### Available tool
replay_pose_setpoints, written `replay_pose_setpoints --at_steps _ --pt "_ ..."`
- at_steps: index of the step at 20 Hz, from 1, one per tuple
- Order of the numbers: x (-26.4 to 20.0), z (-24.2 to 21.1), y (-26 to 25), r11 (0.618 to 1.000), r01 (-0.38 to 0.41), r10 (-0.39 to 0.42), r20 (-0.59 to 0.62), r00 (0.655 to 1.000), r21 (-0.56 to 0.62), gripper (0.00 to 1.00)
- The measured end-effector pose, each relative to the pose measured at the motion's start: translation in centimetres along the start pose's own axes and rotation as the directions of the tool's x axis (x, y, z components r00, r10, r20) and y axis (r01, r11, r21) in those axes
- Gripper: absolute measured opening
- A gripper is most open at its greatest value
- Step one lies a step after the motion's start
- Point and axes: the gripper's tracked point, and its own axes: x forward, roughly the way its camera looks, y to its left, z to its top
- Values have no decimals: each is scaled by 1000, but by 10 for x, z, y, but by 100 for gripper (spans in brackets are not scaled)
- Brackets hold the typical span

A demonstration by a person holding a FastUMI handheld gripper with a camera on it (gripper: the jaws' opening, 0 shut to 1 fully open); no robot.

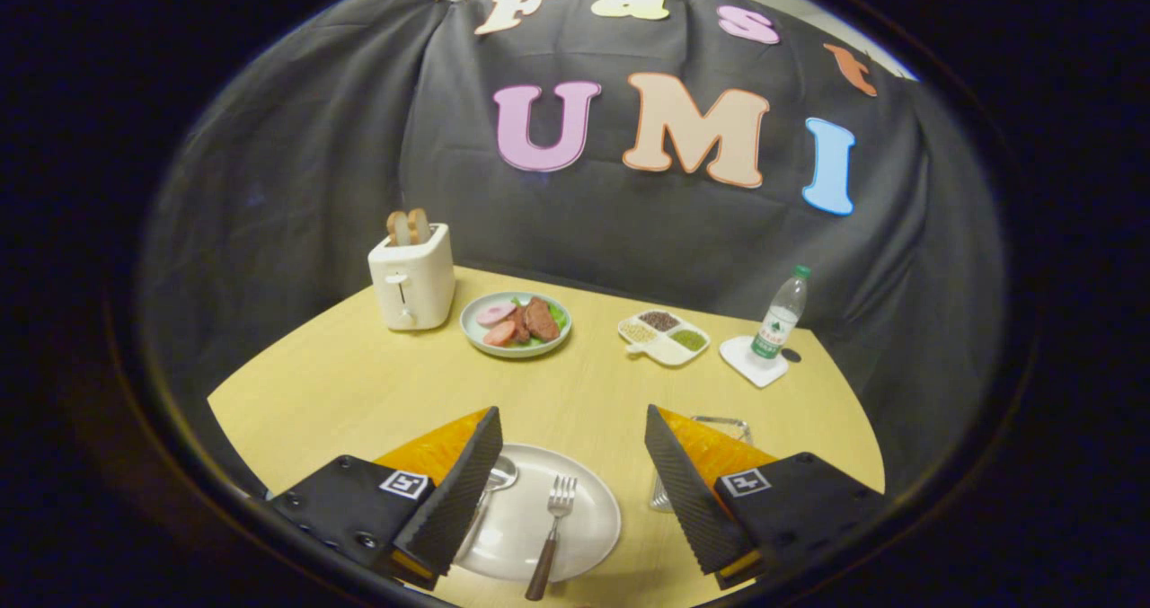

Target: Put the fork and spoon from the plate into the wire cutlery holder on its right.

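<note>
A white plate (584, 523) lies on the yellow table between my fingers. On it rests a fork (552, 532) with a brown handle, tines pointing away from me. A spoon (499, 475) lies on the plate's left side, its bowl showing and its handle hidden behind my left finger. The wire cutlery holder (723, 428) stands to the plate's right, mostly hidden behind my right finger. My gripper (573, 451) hangs open above the plate, fingers wide apart, holding nothing.
Farther back stand a white toaster (413, 276) with bread in it, a plate of sliced meat and greens (516, 322), a divided dish of grains (663, 336) and a water bottle (780, 316) on a white coaster. The table's edges fall off left and right.
</note>
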Motion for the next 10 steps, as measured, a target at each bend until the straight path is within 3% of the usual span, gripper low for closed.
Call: replay_pose_setpoints --at_steps 10 --pt "22 -67 5 1000 -20 20 -179 984 3 100"
